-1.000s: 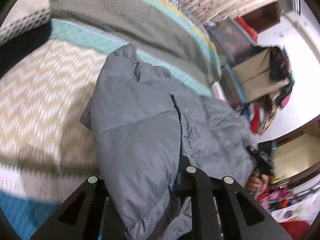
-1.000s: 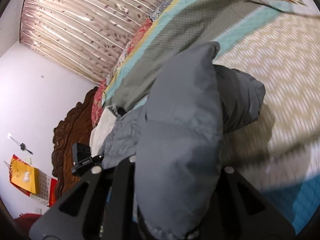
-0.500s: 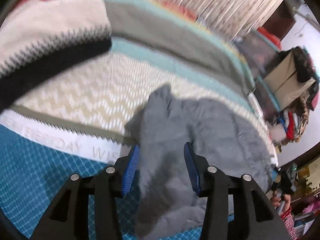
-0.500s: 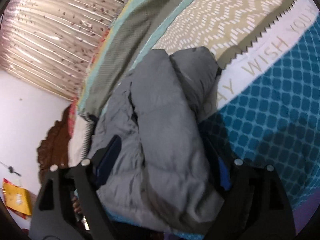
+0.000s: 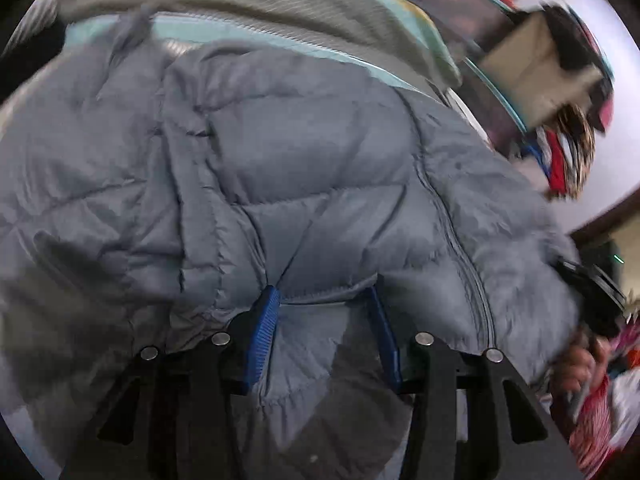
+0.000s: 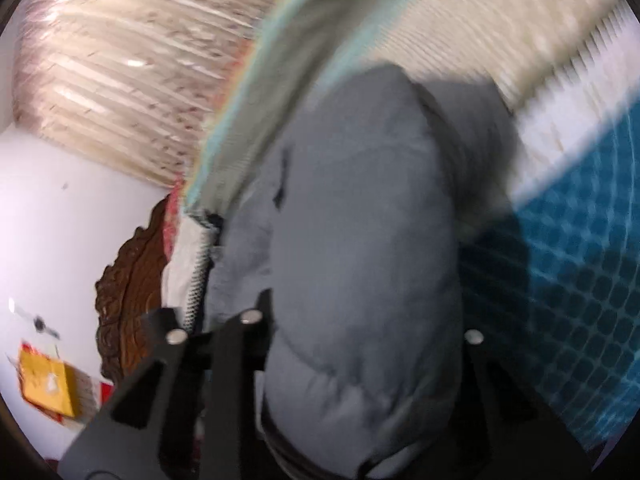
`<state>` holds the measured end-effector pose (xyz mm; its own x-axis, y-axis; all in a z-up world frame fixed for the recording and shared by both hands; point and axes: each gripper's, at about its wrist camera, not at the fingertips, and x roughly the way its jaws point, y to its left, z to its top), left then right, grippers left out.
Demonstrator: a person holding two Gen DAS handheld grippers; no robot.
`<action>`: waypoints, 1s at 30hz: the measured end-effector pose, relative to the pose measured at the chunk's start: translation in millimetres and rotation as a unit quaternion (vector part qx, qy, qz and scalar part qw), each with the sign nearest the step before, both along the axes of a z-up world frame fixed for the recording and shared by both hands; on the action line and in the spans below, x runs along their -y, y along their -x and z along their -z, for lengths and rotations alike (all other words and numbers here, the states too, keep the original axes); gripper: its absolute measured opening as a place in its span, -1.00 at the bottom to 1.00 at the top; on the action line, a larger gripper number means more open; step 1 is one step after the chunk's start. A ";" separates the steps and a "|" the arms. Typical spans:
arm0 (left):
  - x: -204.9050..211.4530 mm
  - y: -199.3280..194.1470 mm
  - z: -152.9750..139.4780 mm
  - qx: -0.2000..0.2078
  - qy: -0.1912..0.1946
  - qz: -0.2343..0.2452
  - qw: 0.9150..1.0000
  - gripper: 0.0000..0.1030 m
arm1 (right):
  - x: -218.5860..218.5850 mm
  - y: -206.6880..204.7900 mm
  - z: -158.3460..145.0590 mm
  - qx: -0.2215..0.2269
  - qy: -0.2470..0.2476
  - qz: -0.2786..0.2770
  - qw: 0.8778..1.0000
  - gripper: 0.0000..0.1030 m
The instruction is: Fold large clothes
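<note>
A grey puffer jacket (image 5: 320,152) lies bunched on the bed and fills the left wrist view. My left gripper (image 5: 324,300) stands open right over it, its blue pads (image 5: 262,332) pressed against the quilted fabric, which bulges between them. In the right wrist view a thick fold of the same jacket (image 6: 360,260) covers my right gripper (image 6: 360,360); the fingertips are hidden under the fabric, so its state does not show. The other hand-held gripper and a hand show at the right edge of the left wrist view (image 5: 588,300).
The bed has a quilt with blue diamond squares (image 6: 580,280), a beige zigzag band (image 6: 500,20) and grey and teal stripes (image 5: 280,4). A carved wooden headboard (image 6: 128,304), a curtain (image 6: 120,60) and a cardboard box with clothes (image 5: 536,72) stand around it.
My left gripper has dropped from above the quilt onto the jacket, which now fills its view. The right view has swung up and left; the jacket fold now hides its fingers.
</note>
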<state>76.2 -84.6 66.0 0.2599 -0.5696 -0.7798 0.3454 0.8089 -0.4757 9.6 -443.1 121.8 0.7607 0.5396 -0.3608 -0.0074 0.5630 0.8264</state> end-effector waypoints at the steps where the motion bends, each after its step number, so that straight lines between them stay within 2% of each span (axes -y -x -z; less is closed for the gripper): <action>1: -2.3 -1.4 -1.8 -0.007 0.007 -0.005 1.000 -0.01 | -10.8 2.4 -24.9 0.018 0.042 -0.006 0.999 -0.59; 3: -13.1 0.3 -7.0 -0.024 0.051 -0.013 0.998 -0.01 | -31.1 3.7 -58.6 0.041 0.107 -0.018 0.993 -0.60; 4: -24.0 0.9 -9.1 -0.039 0.091 -0.024 0.995 -0.01 | -41.7 2.3 -71.8 0.049 0.126 -0.026 0.990 -0.59; 6: -52.8 3.4 -11.9 -0.071 0.180 -0.060 0.979 -0.01 | -62.7 -4.0 -88.8 0.060 0.141 -0.045 0.987 -0.59; 8: -73.6 7.3 -14.7 -0.076 0.226 -0.072 0.968 -0.01 | -88.8 -11.9 -102.1 0.070 0.157 -0.067 0.983 -0.59; 12: -122.6 21.4 -30.9 -0.057 0.294 -0.093 0.950 0.00 | -135.6 -26.0 -115.1 0.082 0.173 -0.112 0.975 -0.59; 15: -150.2 37.6 -42.8 -0.028 0.298 -0.123 0.946 0.13 | -177.1 -37.1 -121.4 0.086 0.210 -0.146 0.963 -0.59; 18: -171.2 46.7 -51.8 0.001 0.274 -0.147 0.950 0.40 | -216.5 -53.0 -121.7 0.085 0.237 -0.176 0.952 -0.59; 21: -182.3 57.2 -61.8 0.035 0.247 -0.171 0.953 0.53 | -251.3 -67.0 -115.9 0.076 0.254 -0.200 0.943 -0.59; 26: -207.2 68.5 -73.5 0.061 0.219 -0.176 0.958 0.57 | -300.4 -87.6 -99.5 0.057 0.284 -0.232 0.929 -0.59; 30: -219.8 71.7 -73.8 0.069 0.211 -0.182 0.958 0.57 | -321.7 -97.1 -83.7 0.044 0.314 -0.251 0.915 -0.59</action>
<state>4.4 135.3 139.7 0.5856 -0.6784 -0.4437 0.1598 0.6333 -0.7572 106.7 -121.4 205.4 0.5153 0.5360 -0.6687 -0.4455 0.8341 0.3253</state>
